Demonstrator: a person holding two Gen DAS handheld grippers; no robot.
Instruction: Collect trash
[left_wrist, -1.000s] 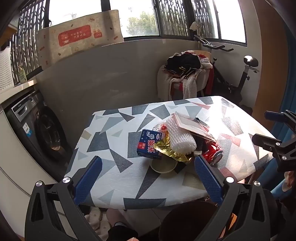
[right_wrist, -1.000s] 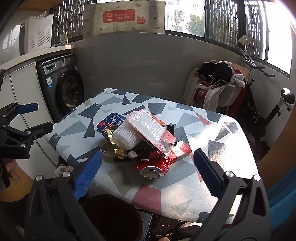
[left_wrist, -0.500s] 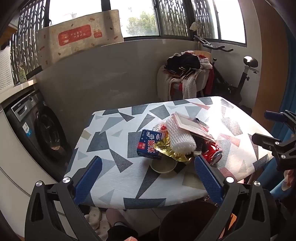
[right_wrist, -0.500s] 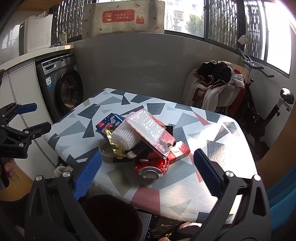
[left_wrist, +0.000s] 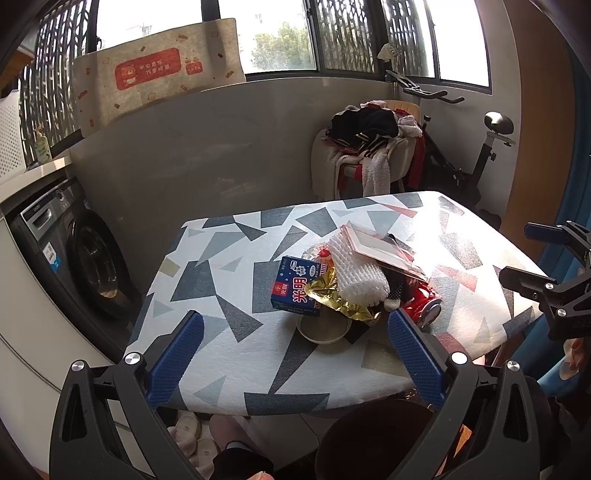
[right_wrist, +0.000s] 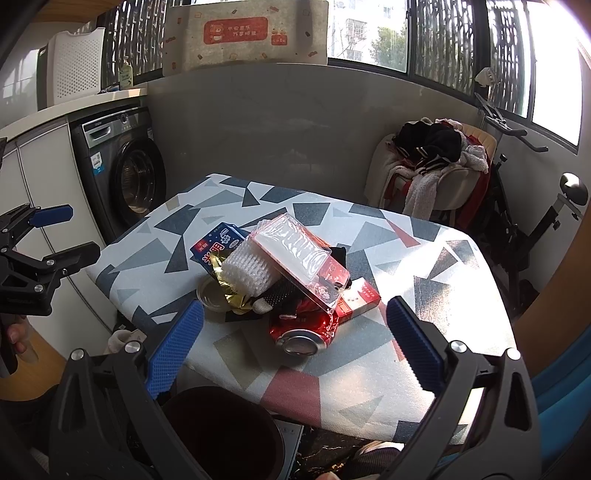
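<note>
A pile of trash lies on the patterned table (left_wrist: 221, 332): a blue milk carton (left_wrist: 295, 288), white foam netting (left_wrist: 360, 277), gold foil (left_wrist: 332, 299), a clear plastic box (right_wrist: 299, 258), a crushed red can (right_wrist: 306, 330), a red pack (right_wrist: 360, 299) and a small bowl (left_wrist: 324, 328). My left gripper (left_wrist: 293, 354) is open and empty, just short of the table's near edge. My right gripper (right_wrist: 293, 350) is open and empty, before the can. A dark trash bin (right_wrist: 221, 432) stands below the table edge; it also shows in the left wrist view (left_wrist: 373, 439).
A washing machine (right_wrist: 122, 173) stands to the left of the table. A chair heaped with clothes (left_wrist: 369, 147) and an exercise bike (left_wrist: 480, 147) stand behind it. Each gripper shows at the edge of the other's view.
The right wrist view has crept slightly closer to the pile. The left gripper has not visibly moved. Both stay open.
</note>
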